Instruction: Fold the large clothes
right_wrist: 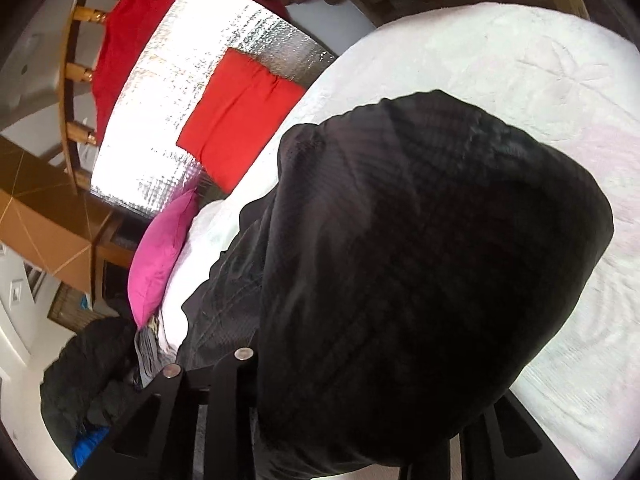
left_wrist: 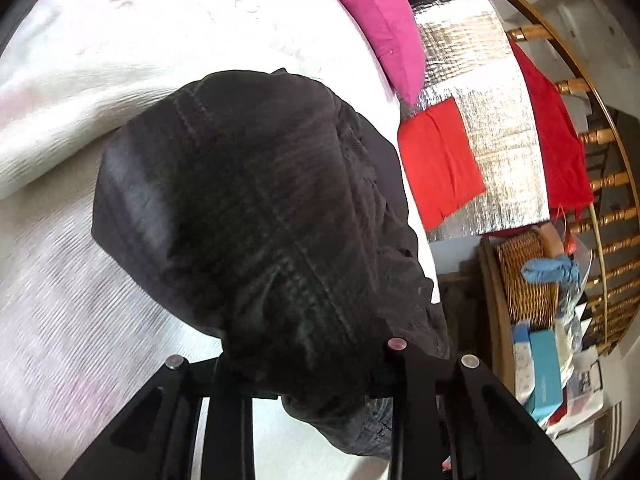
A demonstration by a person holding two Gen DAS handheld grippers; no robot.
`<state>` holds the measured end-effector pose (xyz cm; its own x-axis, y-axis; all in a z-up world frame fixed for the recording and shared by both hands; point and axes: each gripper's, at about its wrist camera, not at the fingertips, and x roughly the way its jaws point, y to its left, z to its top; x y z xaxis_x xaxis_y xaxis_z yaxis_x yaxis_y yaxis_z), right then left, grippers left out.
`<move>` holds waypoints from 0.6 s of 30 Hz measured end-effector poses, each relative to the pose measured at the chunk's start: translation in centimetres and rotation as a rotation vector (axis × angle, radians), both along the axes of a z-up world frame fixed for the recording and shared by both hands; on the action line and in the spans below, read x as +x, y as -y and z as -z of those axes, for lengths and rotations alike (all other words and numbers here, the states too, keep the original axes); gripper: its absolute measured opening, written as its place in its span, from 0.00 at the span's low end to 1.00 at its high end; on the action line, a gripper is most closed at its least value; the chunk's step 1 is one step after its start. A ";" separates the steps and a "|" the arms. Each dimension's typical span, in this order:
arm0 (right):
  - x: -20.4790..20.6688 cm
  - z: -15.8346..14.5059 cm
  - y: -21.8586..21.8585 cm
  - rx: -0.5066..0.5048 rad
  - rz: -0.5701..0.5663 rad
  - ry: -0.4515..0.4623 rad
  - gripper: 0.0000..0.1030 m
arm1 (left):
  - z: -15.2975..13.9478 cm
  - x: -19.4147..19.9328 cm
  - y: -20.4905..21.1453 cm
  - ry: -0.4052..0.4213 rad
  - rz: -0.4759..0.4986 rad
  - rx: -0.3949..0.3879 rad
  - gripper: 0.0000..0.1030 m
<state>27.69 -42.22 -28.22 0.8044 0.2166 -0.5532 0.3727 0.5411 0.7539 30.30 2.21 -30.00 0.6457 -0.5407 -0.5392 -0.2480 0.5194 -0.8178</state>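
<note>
The black garment (left_wrist: 256,216) is pinched by the left gripper (left_wrist: 316,376) and the right gripper (right_wrist: 340,420). It is held above the white bed (left_wrist: 120,60), draped away from both sets of fingers.

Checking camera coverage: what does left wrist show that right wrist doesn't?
Left wrist only: wicker basket with a blue bundle, boxes below it.

Right wrist only: dark heap at lower left, orange-brown floor.

Both: black garment draped over each gripper, left and right, above the white bed; pink pillow, red cloth on foil sheet, second red cloth, wooden rail.
</note>
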 end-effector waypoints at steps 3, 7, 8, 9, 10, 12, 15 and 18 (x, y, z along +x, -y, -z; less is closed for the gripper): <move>-2.2 -0.1 0.0 -0.004 -0.021 0.001 0.35 | -0.1 -2.4 -0.6 0.001 0.018 0.002 0.28; -6.3 0.7 -0.5 0.012 -0.037 0.006 0.35 | 0.5 -5.7 -1.3 0.001 0.032 0.024 0.28; -7.3 1.0 -0.6 0.014 -0.037 0.005 0.35 | 0.7 -6.5 -1.4 0.004 0.036 0.031 0.28; -8.2 1.4 -0.8 0.019 -0.038 0.005 0.35 | 0.8 -7.3 -1.6 0.008 0.042 0.039 0.28; -9.4 1.7 -1.1 0.025 -0.041 0.005 0.35 | 0.9 -8.0 -1.7 0.012 0.051 0.050 0.28; -10.7 2.2 -1.3 0.029 -0.048 0.005 0.35 | 1.2 -8.6 -1.6 0.017 0.063 0.067 0.29; -11.6 2.5 -1.5 0.023 -0.065 0.000 0.35 | 1.6 -8.4 -1.4 0.002 0.085 0.098 0.36; -11.3 2.9 -1.2 0.063 -0.090 -0.020 0.51 | 1.7 -7.8 -2.1 -0.051 0.102 0.061 0.46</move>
<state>16.37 -40.98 -31.08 0.7688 0.3227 -0.5521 0.3402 0.5247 0.7804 22.53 4.28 -31.66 0.5599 -0.5676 -0.6035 -0.2317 0.5921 -0.7718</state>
